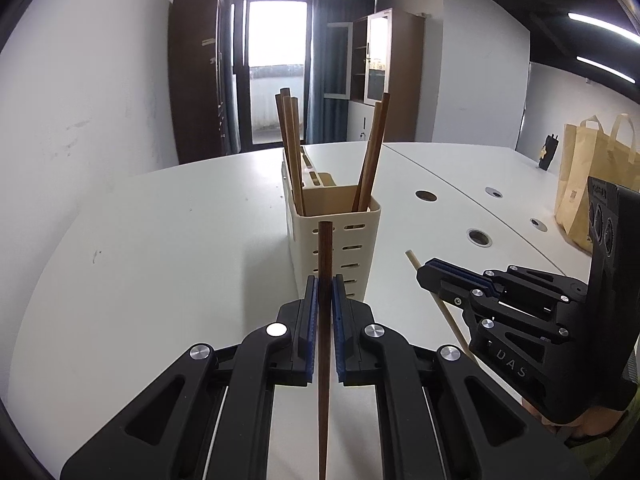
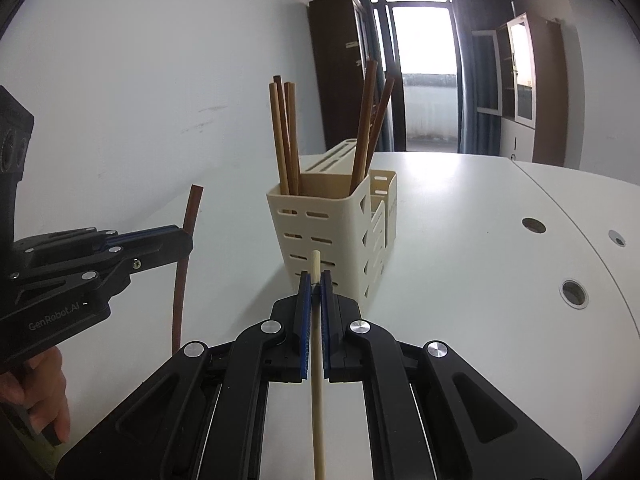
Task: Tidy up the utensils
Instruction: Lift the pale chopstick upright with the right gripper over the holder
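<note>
The left gripper (image 1: pixel 325 280) is pinching a dark brown wooden chopstick (image 1: pixel 324 320). The right gripper (image 2: pixel 315 280) is pinching a pale bamboo chopstick (image 2: pixel 317 360). Both sit just in front of the cream plastic utensil holder w/ slots (image 2: pixel 320 216), which stands on the white table (image 1: pixel 160 240).

Risk: a stick could hit the holder's rim & slip, or bump the sticks already inside.

Only the left view shows the brown paper bags (image 1: pixel 592 176).

left gripper (image 1: pixel 324 292): black, blue-lined jaws, silver screws | right gripper (image 2: pixel 316 292): same
</note>
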Demonstrator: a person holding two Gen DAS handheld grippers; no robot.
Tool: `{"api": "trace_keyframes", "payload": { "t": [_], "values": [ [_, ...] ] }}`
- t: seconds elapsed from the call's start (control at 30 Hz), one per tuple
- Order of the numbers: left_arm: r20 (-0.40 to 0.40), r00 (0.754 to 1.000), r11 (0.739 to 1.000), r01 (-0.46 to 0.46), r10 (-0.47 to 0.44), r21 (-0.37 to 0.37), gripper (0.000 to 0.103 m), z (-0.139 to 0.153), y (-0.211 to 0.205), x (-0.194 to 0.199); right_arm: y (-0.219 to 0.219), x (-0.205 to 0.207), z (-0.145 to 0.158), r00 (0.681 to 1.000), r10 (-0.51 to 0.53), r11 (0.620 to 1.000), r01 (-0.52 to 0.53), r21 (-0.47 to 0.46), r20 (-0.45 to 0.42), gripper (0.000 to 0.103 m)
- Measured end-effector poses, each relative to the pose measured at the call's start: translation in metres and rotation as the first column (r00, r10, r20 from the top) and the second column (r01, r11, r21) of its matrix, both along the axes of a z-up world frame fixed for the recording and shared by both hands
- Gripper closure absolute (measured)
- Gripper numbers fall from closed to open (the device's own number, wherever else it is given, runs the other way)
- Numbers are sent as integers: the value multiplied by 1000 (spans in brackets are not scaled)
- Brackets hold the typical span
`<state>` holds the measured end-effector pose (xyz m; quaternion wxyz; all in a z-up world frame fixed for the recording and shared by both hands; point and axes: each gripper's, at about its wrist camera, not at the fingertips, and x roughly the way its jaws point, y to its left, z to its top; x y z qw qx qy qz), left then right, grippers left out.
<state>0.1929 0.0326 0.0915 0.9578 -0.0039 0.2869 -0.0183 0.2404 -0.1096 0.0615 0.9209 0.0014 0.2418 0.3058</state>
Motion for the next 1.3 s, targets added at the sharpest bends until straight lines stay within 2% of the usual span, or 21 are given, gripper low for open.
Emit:
{"api": "trace_keyframes", "payload": {
  "t": [0.47,0.67,0.93,1.17,1.3],
  "values": [
    [106,994,1000,11,-13,15,96,36,-5,-4,5,-12,52,984,15,999,-24,49,180,98],
    [155,988,1000,10,-13,18,96,50,-5,1,5,-4,68,975,10,995,-33,98,222,98],
    [249,969,1000,-4,4,-3,96,70,-2,8,0,17,78,968,-1,984,-44,173,250,98],
    [319,948,1000,6,2,-25,96,78,0,13,-6,25,85,951,-14,966,-67,251,308,98],
    [364,932,1000,7,-8,5,96,84,-5,12,-9,27,87,941,-17,954,-85,286,338,98]
  ]
}}
